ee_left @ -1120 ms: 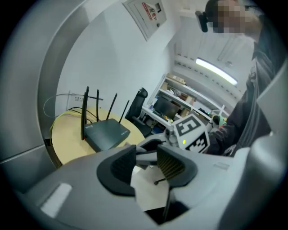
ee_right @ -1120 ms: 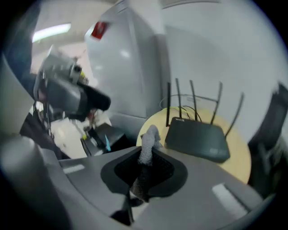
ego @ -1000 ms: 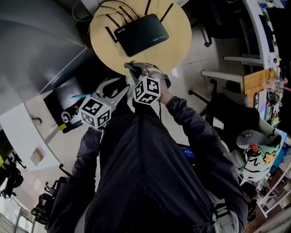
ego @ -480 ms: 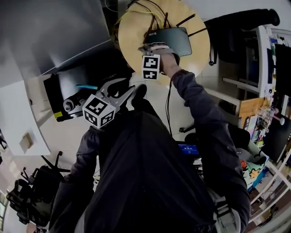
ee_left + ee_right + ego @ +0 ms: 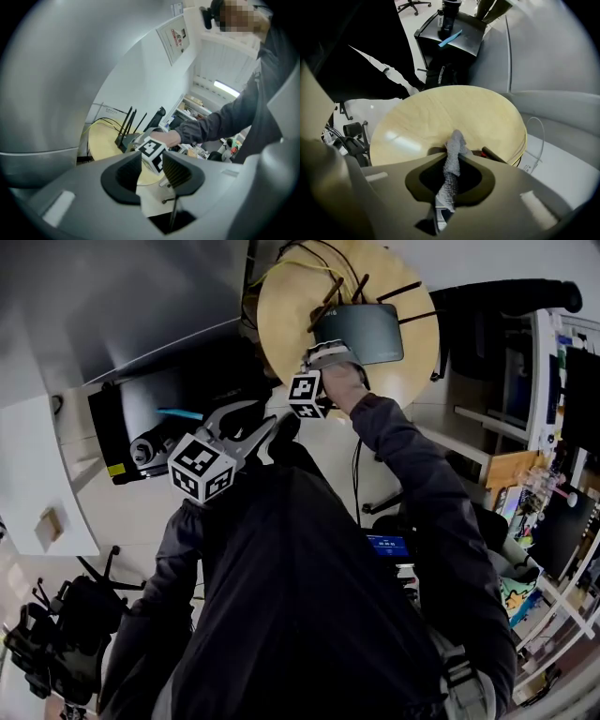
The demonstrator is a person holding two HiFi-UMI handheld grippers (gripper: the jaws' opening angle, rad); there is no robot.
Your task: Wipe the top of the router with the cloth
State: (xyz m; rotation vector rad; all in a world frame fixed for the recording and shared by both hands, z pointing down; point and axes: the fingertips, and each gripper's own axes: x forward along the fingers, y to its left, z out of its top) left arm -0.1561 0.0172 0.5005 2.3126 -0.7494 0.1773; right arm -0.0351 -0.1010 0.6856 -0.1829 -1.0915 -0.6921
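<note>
The round wooden bench (image 5: 277, 326) carries the dark router (image 5: 367, 332), whose antennas stick out over the wood. The right gripper (image 5: 323, 354) is at the router's near edge, clamped on the grey cloth (image 5: 451, 176). The left gripper (image 5: 152, 171) hangs well away from the bench, its jaws apart and empty.
</note>
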